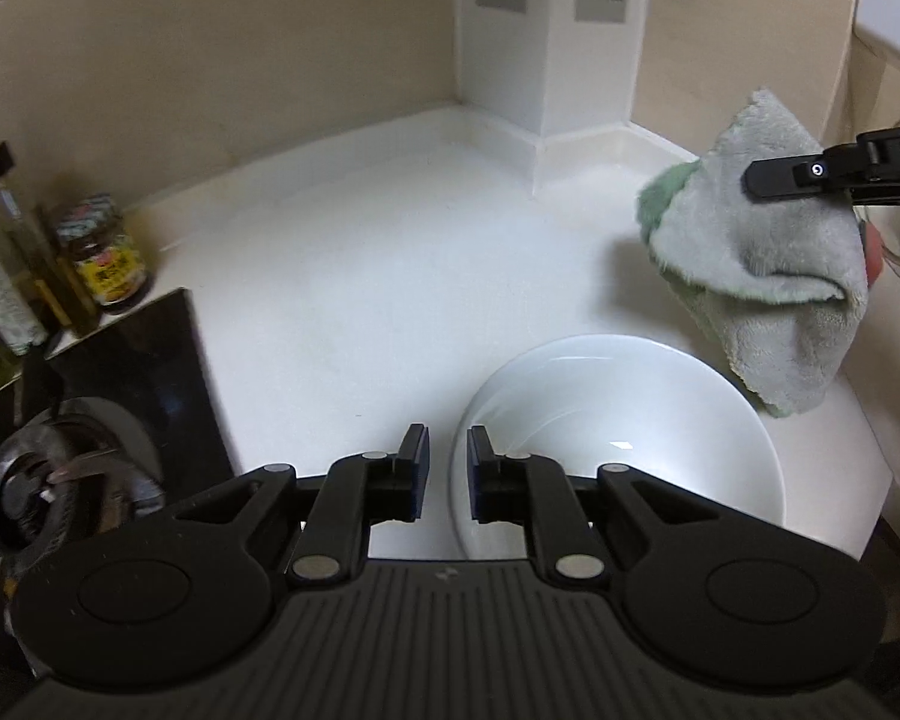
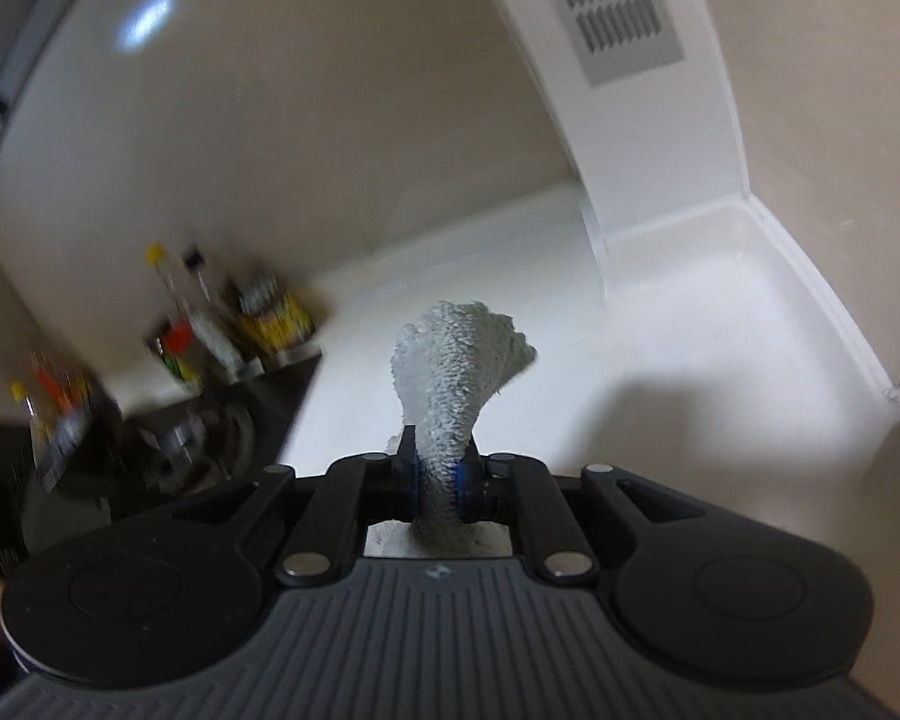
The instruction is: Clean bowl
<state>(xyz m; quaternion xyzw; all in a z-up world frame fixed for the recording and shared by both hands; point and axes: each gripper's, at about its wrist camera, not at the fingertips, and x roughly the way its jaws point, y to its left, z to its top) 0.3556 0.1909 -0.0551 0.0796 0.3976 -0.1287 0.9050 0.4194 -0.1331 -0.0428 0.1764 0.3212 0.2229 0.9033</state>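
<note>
Here, white bowl [image 1: 624,444] standing on the pale surface [image 1: 354,276], near its front edge. Left tool [image 1: 448,474] apart over the near rim, gripping nothing. Right tool [image 2: 437,480] clamped on grey cloth [image 1: 768,276] above. Risk: unheld bowl sliding off under wiping.

White letters "DA" readable on right tool [image 1: 756,180], at 3 o'clock edge, cut off by frame. Jar [image 1: 103,252] label at 9 o'clock: print too blurred to read.
</note>
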